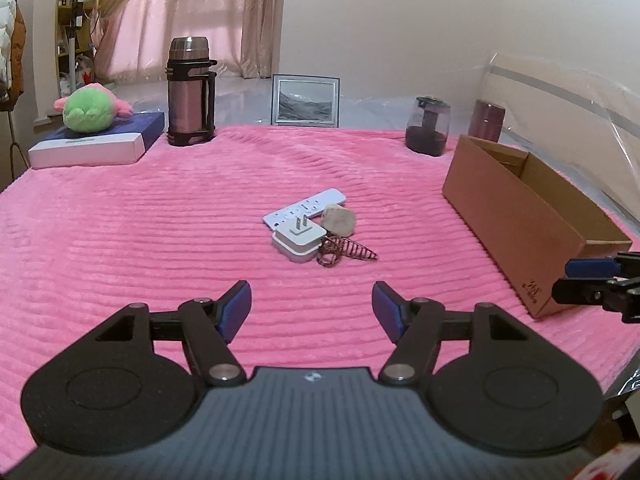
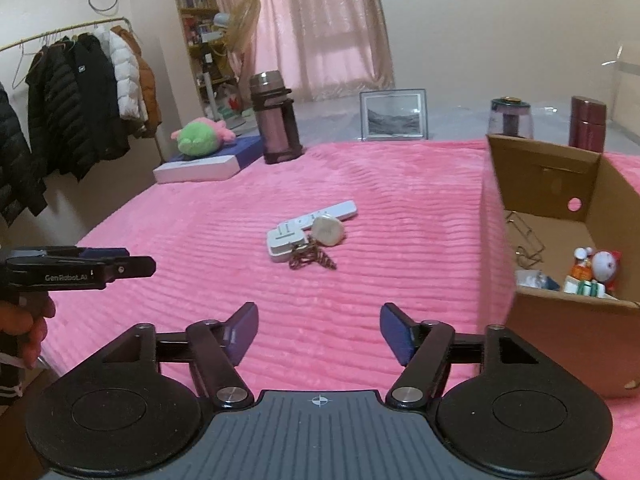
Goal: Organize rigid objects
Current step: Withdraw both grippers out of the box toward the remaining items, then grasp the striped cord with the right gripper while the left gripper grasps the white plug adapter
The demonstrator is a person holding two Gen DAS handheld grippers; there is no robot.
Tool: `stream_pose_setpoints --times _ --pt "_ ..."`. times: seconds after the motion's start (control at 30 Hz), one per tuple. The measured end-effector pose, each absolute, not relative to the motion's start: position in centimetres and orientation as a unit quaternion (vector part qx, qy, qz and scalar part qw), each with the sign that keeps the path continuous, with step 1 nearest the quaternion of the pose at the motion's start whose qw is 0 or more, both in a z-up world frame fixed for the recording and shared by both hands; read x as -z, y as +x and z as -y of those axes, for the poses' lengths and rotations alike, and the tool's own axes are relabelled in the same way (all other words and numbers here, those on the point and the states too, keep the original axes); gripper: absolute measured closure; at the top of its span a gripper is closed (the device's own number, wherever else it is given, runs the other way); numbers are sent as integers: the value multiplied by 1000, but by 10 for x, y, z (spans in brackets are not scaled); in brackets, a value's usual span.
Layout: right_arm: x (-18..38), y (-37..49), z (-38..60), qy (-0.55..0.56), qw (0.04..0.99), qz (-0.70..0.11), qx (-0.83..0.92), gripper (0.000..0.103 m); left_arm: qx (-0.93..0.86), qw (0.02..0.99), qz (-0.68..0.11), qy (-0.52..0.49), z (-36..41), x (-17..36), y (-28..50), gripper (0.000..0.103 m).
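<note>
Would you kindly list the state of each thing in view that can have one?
left gripper: open, empty
right gripper: open, empty
cardboard box: open, partly filled
white plug adapter: unplugged, prongs up, on the remote's end
white remote: lying flat on the blanket
stone: lying on the blanket
steel thermos: upright, lid on
picture frame: standing upright
maroon cup: upright, closed

Cream walls (image 2: 480,20) enclose the room; pink curtains (image 2: 320,28) glow with window light. A clothes rack (image 2: 72,26) holding coats lines the left wall, a bookshelf (image 2: 196,12) beside the curtains.
</note>
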State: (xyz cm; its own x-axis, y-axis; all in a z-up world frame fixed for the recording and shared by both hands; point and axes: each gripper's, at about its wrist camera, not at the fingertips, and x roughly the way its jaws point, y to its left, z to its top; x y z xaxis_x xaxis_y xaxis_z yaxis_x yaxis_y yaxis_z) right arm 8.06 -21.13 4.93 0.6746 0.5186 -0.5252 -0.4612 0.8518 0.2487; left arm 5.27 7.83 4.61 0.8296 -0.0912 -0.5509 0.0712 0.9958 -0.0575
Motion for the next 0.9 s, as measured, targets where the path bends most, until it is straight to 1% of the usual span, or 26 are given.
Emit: stream_pose_setpoints --times 0.07,0.17,0.33,0.57,0.9 --pt "-47 85 204 43 912 -303 -273 33 46 957 -287 -14 -82 -44 59 35" --pt "-42 94 192 35 909 -304 -282 31 56 955 -290 -5 -86 -40 70 31" --pt "-29 119 172 30 904 -311 -291 31 66 951 -301 11 -94 -28 97 30" --pt "-7 167 148 23 898 -324 -297 30 69 946 -315 33 -109 -8 141 22" --pt "28 240 111 7 888 -338 -312 30 82 938 -334 52 -123 22 199 22"
